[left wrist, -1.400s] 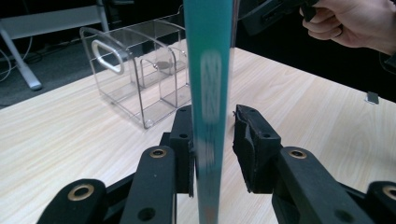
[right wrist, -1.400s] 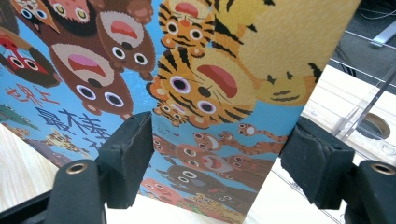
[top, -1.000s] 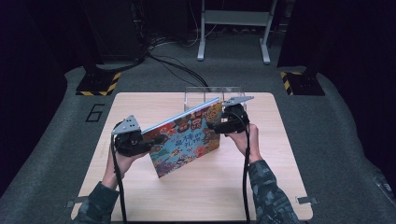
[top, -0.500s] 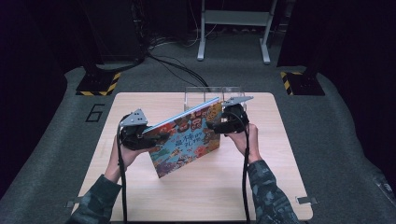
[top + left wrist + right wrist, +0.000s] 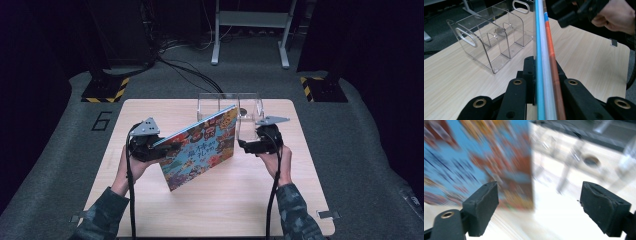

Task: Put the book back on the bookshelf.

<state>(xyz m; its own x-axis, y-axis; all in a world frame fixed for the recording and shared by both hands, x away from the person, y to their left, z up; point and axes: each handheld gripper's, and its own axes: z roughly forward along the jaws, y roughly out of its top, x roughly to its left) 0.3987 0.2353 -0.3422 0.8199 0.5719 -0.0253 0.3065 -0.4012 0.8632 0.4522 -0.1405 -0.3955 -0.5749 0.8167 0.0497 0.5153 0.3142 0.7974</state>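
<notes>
A colourful picture book (image 5: 201, 148) stands tilted on its lower corner on the wooden table (image 5: 150, 112). My left gripper (image 5: 159, 149) is shut on its left edge. In the left gripper view the book's edge (image 5: 541, 37) runs up between the jaws of the left gripper (image 5: 543, 68). My right gripper (image 5: 246, 145) hovers just off the book's right edge; its jaws have just been opening and hold nothing. In the right gripper view the right gripper (image 5: 539, 210) stands wide open, with the blurred book cover (image 5: 486, 152) beyond its left jaw.
A clear acrylic organizer (image 5: 246, 107) with dividers and handle cut-outs stands at the table's far edge, right behind the book; it is also in the left gripper view (image 5: 491, 42). Dark floor and cables lie beyond. The person's right hand (image 5: 616, 15) shows at the top right.
My right gripper has let go of the book's right edge, opened, and drawn off to the right and down. The left gripper still holds the book.
</notes>
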